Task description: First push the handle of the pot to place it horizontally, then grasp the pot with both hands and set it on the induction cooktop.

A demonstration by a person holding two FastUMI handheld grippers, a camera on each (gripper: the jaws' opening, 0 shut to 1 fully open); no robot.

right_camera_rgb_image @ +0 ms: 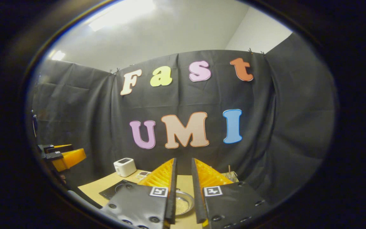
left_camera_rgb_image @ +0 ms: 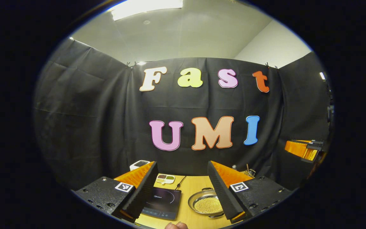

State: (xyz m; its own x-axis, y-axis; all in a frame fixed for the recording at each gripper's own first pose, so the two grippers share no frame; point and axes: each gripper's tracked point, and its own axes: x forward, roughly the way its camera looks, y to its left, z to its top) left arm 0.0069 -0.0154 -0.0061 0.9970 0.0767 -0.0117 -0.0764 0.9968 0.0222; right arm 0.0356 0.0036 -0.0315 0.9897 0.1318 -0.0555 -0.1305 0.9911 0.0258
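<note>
Left gripper (left_camera_rgb_image: 182, 187) is held up over the desk (left_camera_rgb_image: 193, 190) with its fingers spread wide and nothing between them, while the right gripper (right_camera_rgb_image: 184, 187) has its fingers pulled in to a narrow gap, also empty. The pot (left_camera_rgb_image: 206, 203), full of small yellowish beads, sits near the desk's front edge, just right of the black induction cooktop (left_camera_rgb_image: 163, 203). A small divided dish (left_camera_rgb_image: 165, 178) and a white appliance (right_camera_rgb_image: 125, 166) sit toward the back edge.
</note>
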